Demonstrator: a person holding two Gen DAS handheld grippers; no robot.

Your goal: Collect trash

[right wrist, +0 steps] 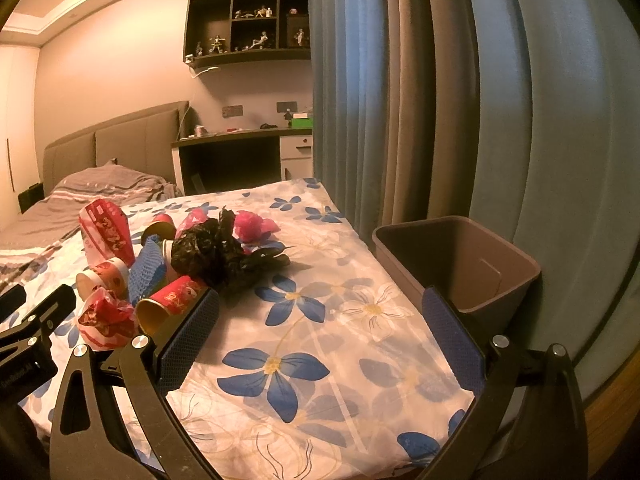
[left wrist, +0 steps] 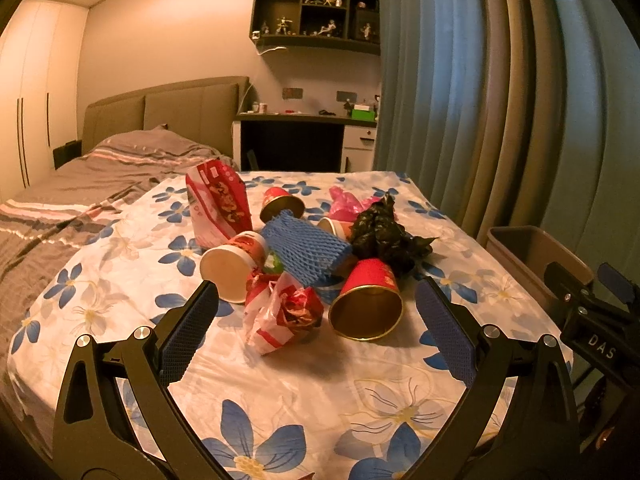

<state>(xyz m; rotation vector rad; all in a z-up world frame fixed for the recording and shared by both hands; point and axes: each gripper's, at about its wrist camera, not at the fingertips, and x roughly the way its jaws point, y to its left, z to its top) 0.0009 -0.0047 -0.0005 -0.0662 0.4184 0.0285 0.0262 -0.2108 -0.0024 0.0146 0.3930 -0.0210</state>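
The left gripper (left wrist: 316, 312) has its jaws spread wide and holds nothing; between its fingers and just ahead lie a crumpled red-and-white wrapper (left wrist: 286, 316) and a red paper cup (left wrist: 366, 300) on its side, its gold mouth turned toward the jaws and its long axis running away toward the rest of the pile. The right gripper (right wrist: 332, 336) is also spread and empty, over bare flowered cloth (right wrist: 280, 360), with the pile off to its left and the brown bin (right wrist: 456, 260) just past its right finger, beside the table's edge. Behind the cup lie a blue foam sleeve (left wrist: 308, 246) and a black bag (left wrist: 384, 236). The left gripper is nearer the trash; the right is nearer the bin.
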